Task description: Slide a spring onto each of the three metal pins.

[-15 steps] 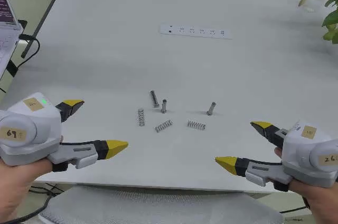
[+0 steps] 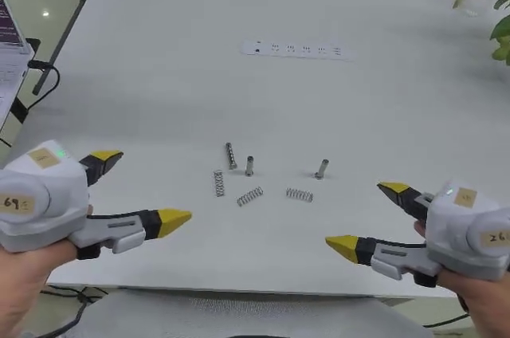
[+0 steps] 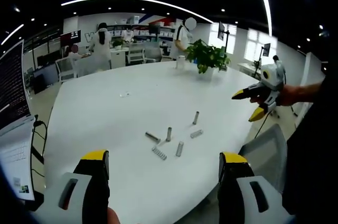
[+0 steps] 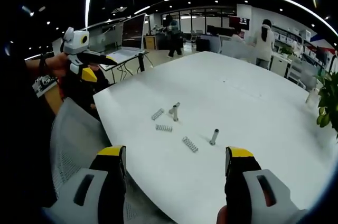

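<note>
Three metal pins sit mid-table: one lying flat, one upright, one upright to the right. Three springs lie just in front of them: left, middle, right. The same pins and springs appear in the left gripper view, and a pin and a spring in the right gripper view. My left gripper hovers open at the near left edge, well short of the parts. My right gripper hovers open at the near right edge, holding nothing.
A white power strip lies further back on the white table. A laptop and cable sit at the left edge, a potted plant at the far right. A chair is below the near edge. People stand in the background.
The head camera shifted slightly, so the parts sit a little differently in view. Both grippers hold nearly the same places and stay open.
</note>
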Motion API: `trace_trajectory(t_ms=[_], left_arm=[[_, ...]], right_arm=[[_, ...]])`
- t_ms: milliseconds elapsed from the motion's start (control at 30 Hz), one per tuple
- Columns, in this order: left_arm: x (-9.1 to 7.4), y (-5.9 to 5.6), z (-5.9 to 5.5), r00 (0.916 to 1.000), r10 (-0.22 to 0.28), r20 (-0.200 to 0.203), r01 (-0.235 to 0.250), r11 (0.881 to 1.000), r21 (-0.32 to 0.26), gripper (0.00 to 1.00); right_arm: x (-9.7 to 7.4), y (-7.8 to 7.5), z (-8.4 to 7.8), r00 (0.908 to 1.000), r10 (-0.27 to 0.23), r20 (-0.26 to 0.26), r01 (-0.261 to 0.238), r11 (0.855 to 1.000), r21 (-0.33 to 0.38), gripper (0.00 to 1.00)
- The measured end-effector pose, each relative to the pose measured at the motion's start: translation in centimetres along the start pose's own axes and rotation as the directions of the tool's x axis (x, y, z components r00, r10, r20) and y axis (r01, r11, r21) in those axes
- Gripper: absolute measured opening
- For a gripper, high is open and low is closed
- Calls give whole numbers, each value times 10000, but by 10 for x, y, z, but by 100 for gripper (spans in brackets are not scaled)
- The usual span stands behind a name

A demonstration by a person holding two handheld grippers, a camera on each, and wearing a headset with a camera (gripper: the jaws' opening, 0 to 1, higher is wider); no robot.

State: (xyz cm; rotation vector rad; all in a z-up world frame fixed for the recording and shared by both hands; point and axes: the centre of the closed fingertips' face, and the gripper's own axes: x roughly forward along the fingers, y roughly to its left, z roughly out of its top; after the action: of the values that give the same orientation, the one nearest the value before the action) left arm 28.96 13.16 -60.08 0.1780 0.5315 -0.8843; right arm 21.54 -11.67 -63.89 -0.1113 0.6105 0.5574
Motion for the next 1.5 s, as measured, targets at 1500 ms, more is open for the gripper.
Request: trace_trajectory(t_ms=[1500], left_arm=[[2,-6,1,9996,-248,161,247,9997,65,83]], right_arm=[[-2,2,-2,9998,-175,48,175,9998,-20,77]])
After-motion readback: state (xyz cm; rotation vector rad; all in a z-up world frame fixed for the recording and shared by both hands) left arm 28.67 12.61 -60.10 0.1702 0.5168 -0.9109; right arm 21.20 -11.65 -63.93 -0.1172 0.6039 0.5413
